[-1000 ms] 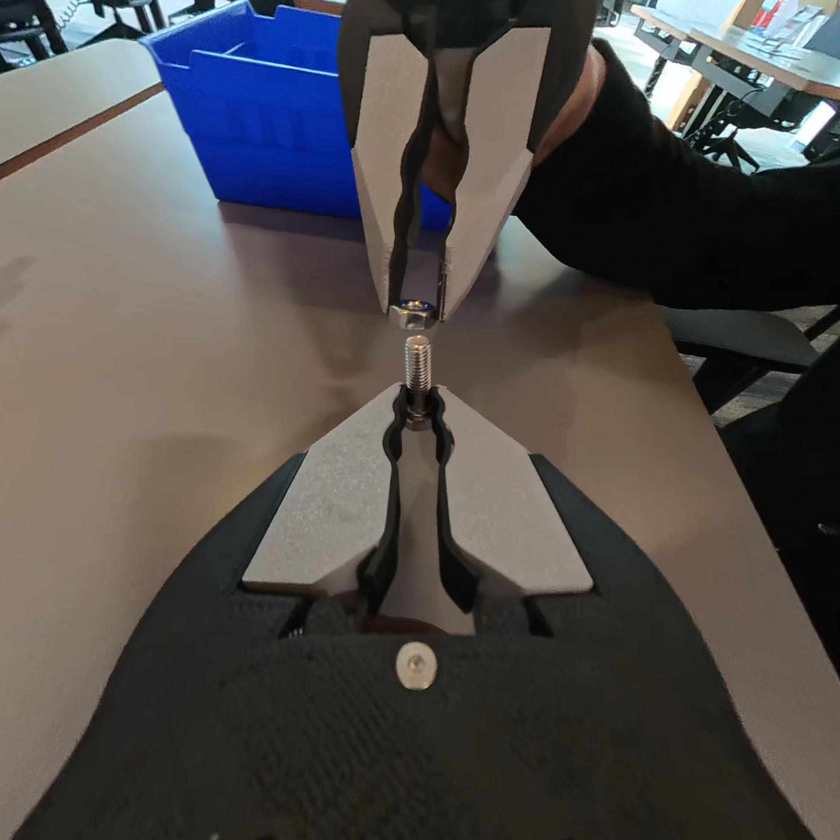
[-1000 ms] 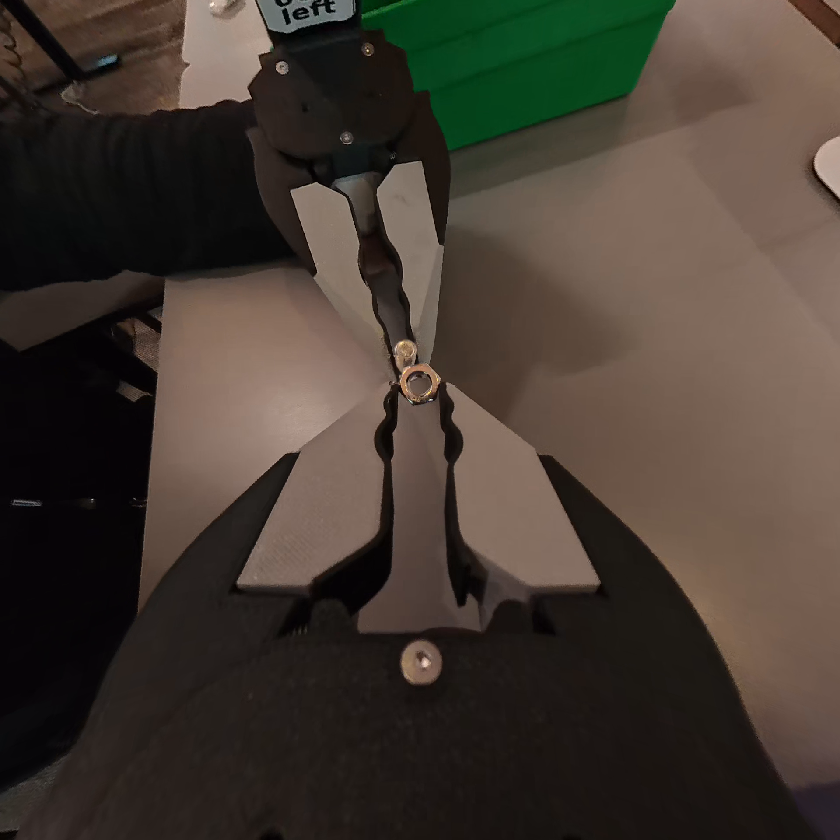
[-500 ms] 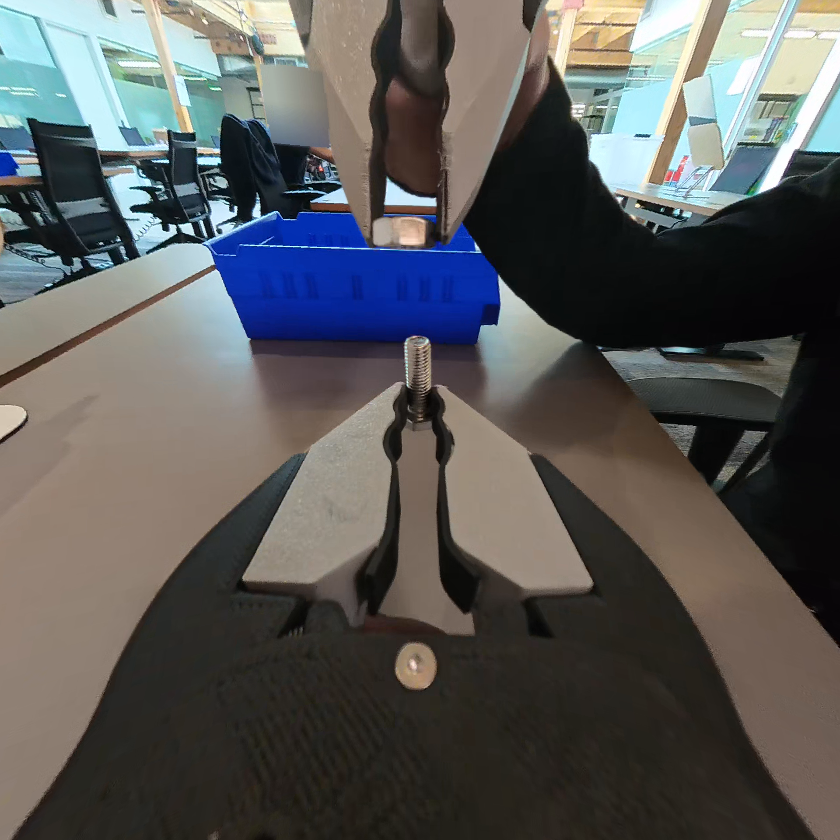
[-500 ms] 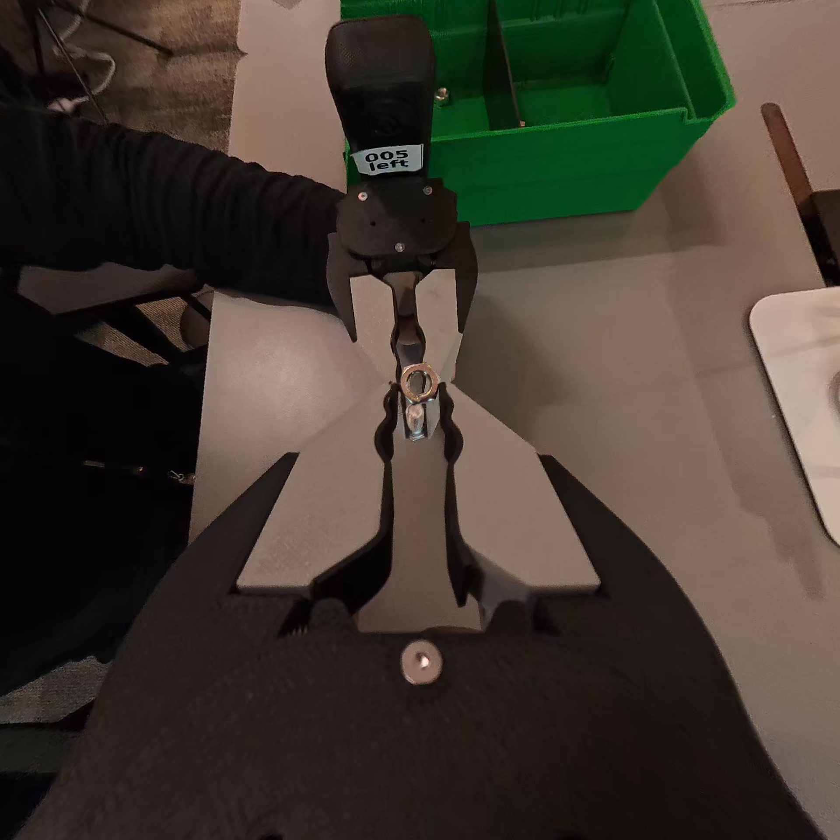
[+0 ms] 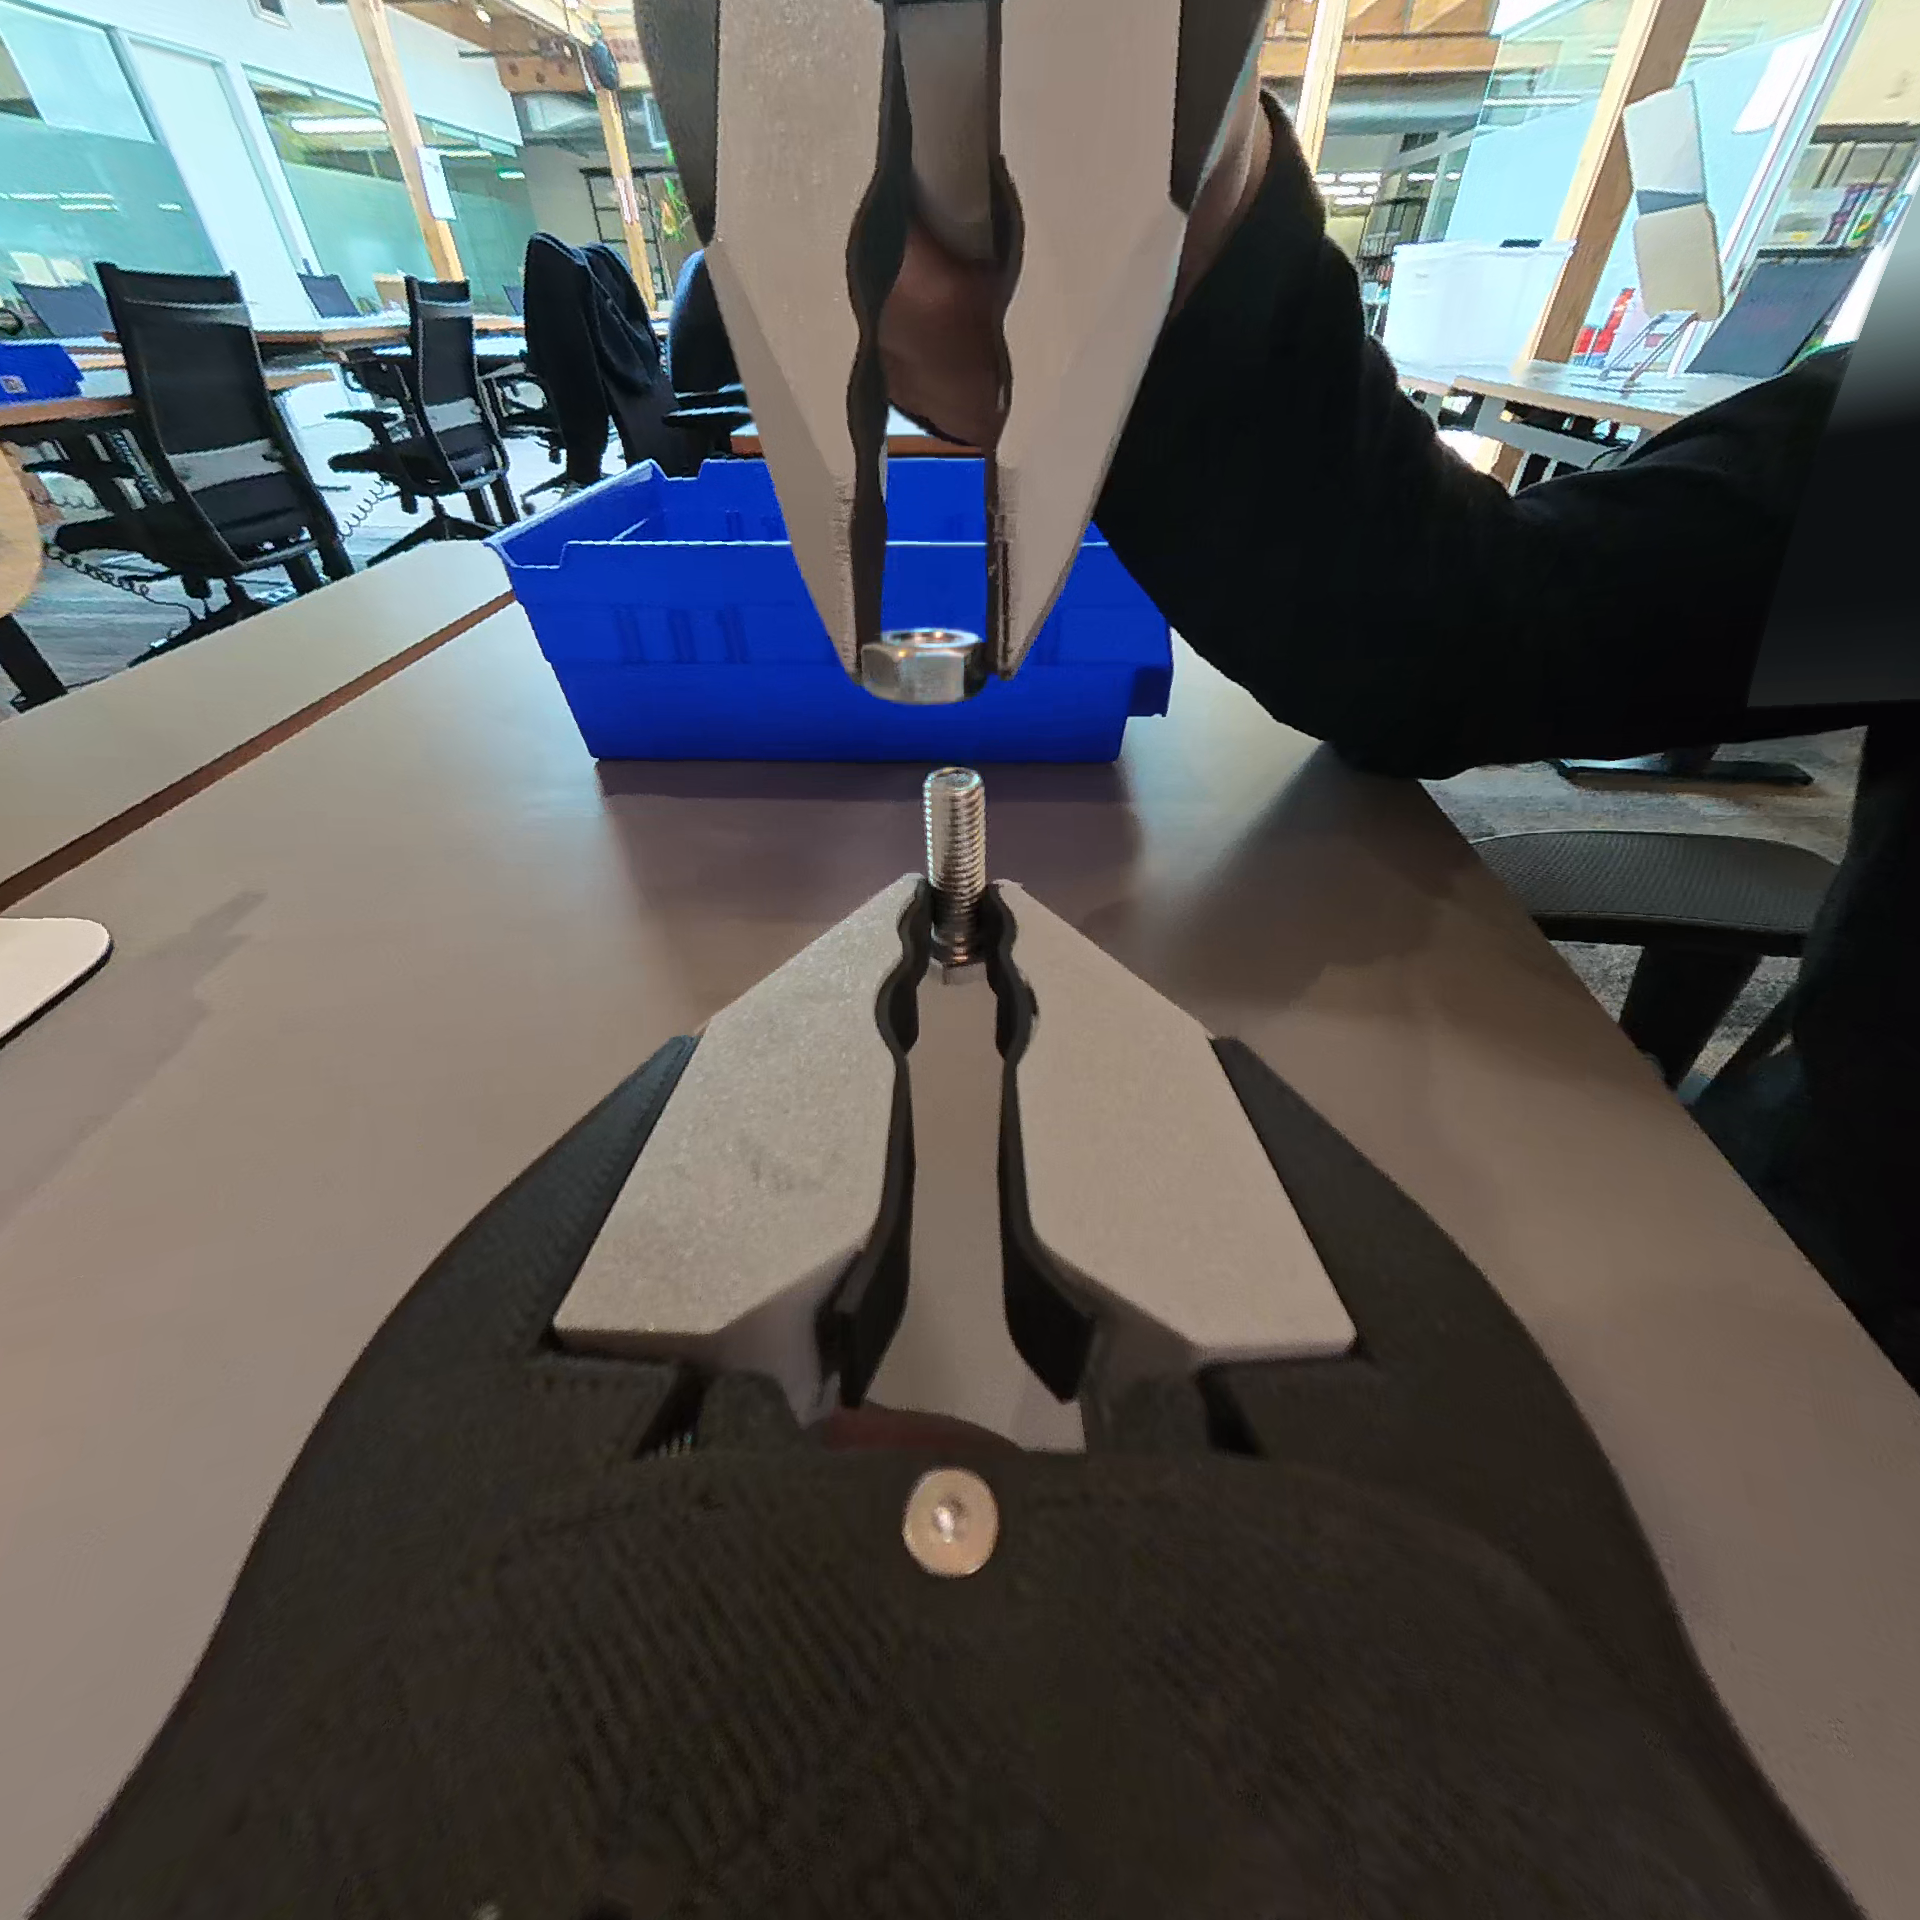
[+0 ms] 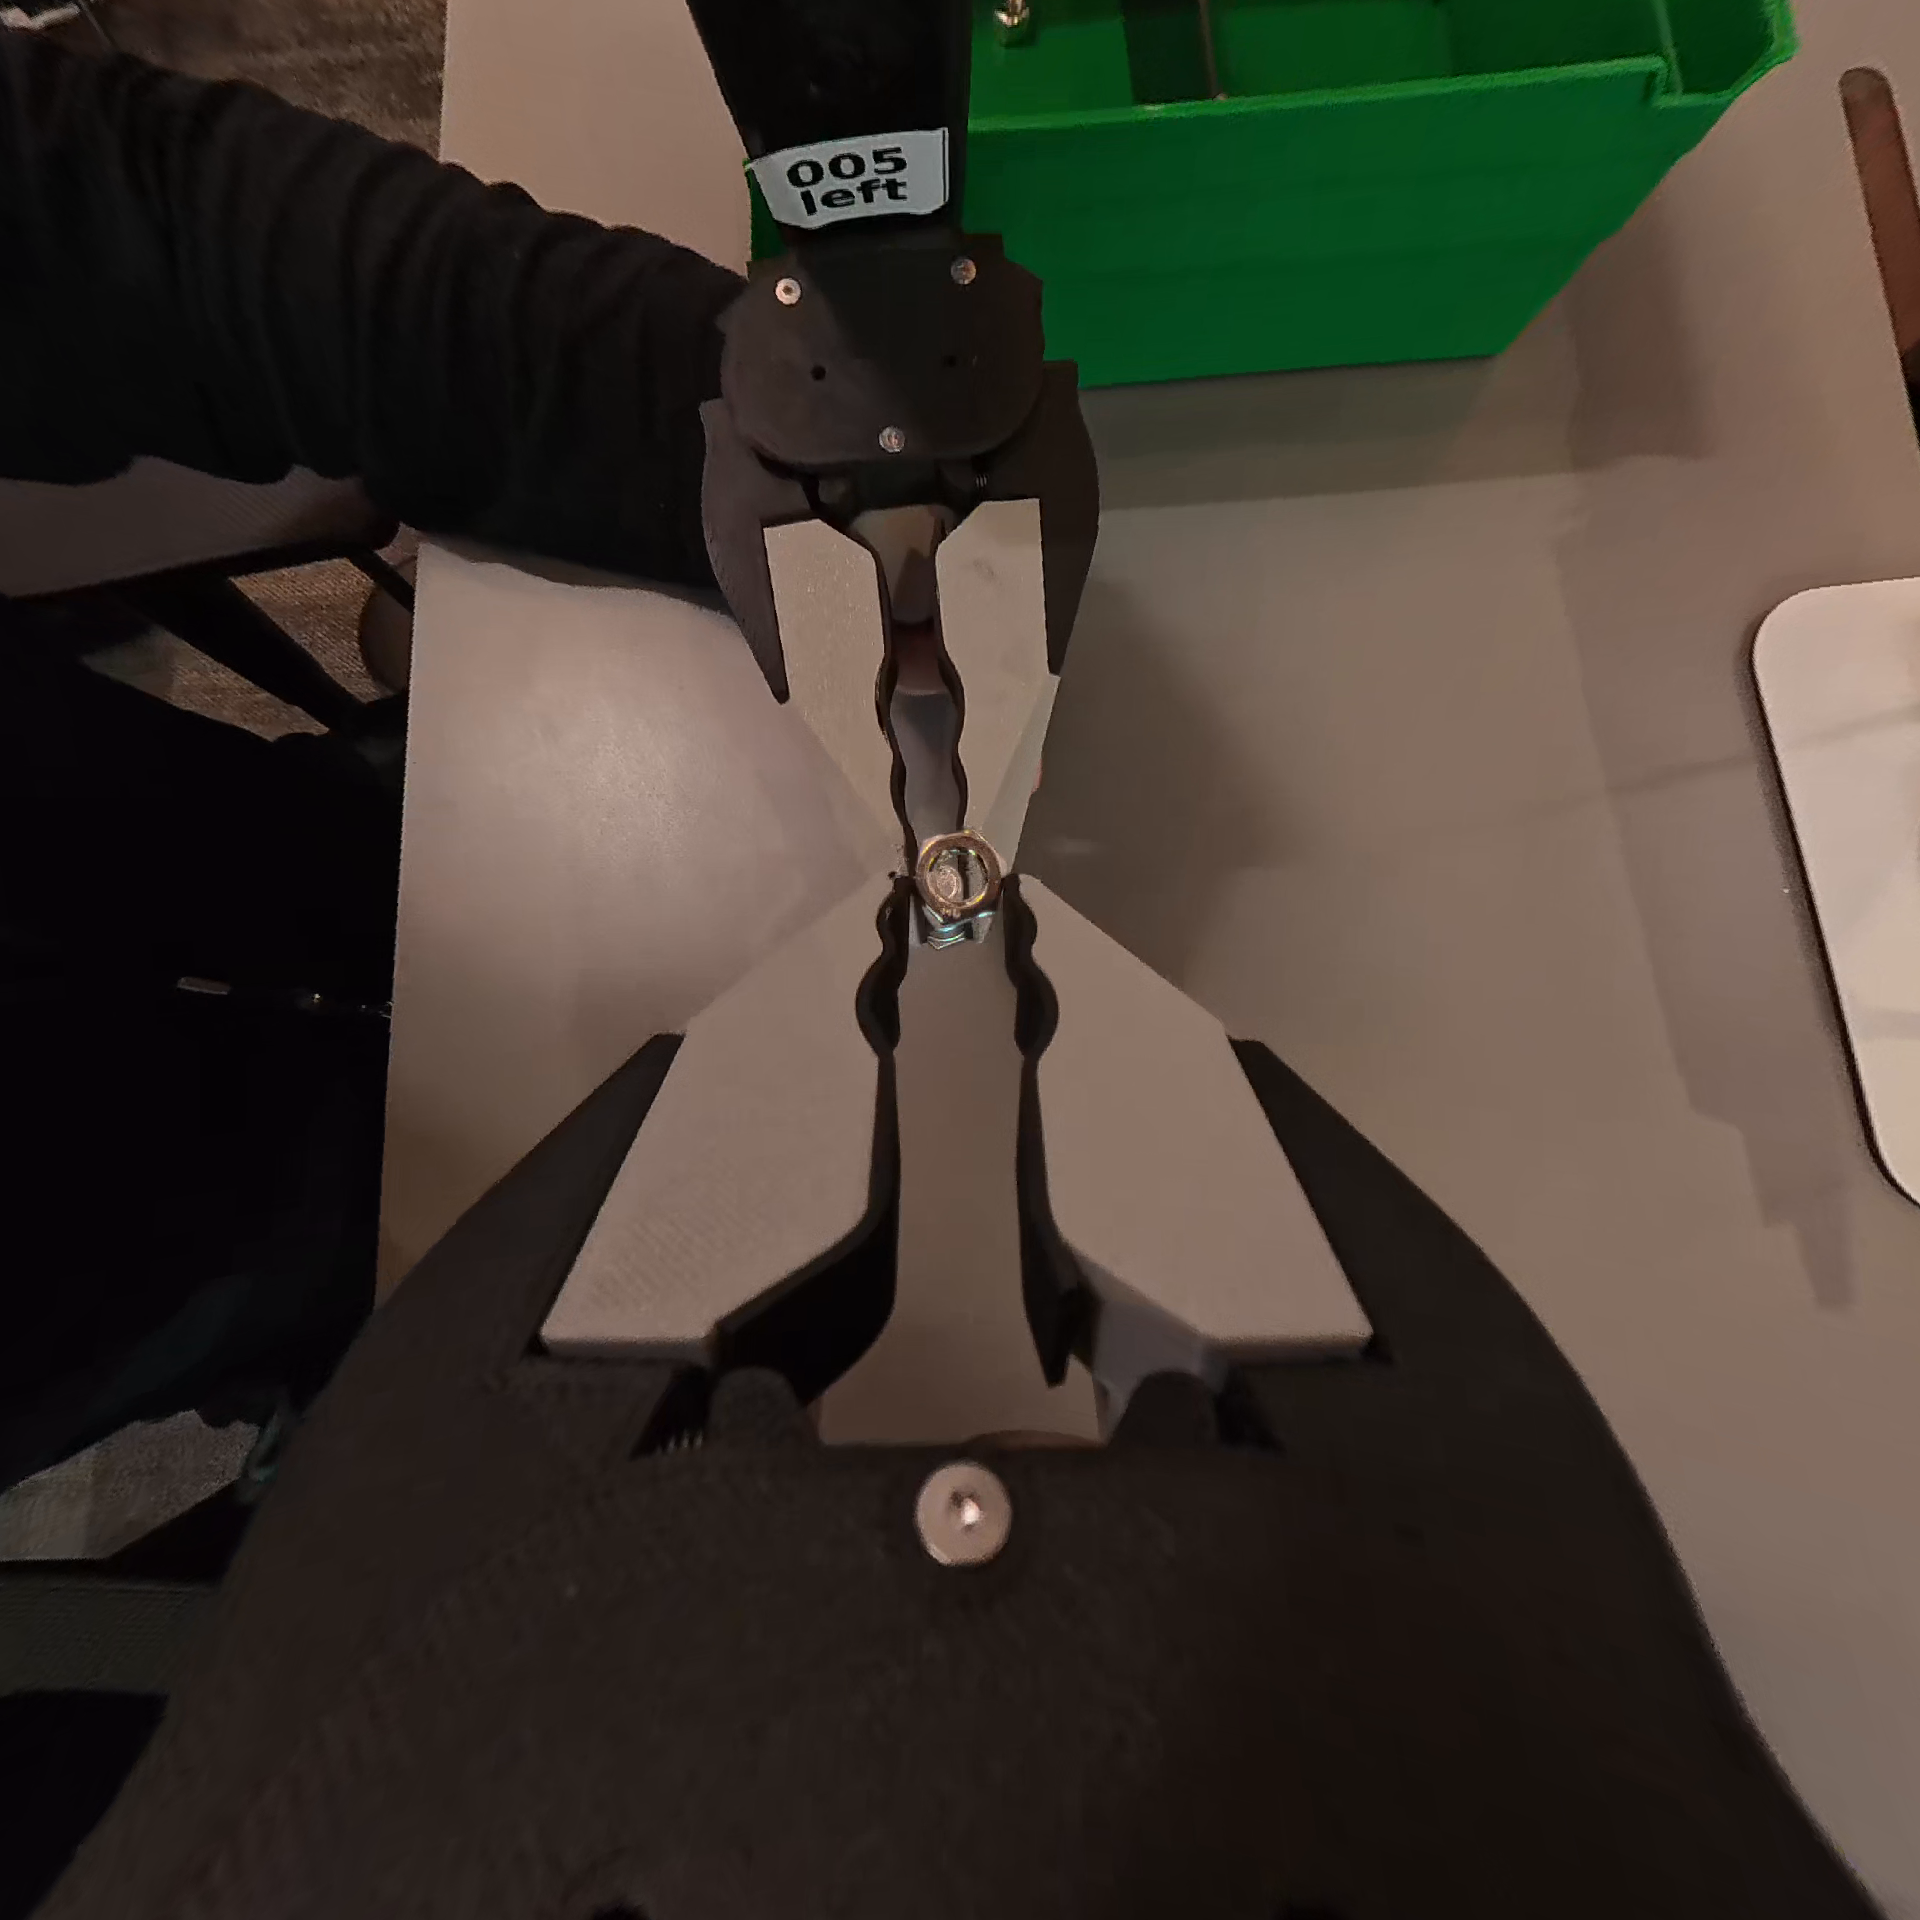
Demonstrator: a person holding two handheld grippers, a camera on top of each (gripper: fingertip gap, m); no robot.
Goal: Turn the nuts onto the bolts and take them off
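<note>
Left tool (image 5: 956,914) pinches an upright bolt (image 5: 954,831); right tool (image 5: 925,665) grips a nut (image 5: 921,665) just above it, apart.

Black sleeves (image 6: 312,343) — grey-fingered black gripper (image 5: 954,925) (silver screw).

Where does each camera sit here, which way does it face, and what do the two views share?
Left wrist view: on the left hand-held gripper, facing level across the table at the blue bin; a black sleeve shows.
Right wrist view: on the right hand-held gripper, looking down at the table toward the green bin; another sleeve shows.
Shared: both grippers, the bolt and the nut.
</note>
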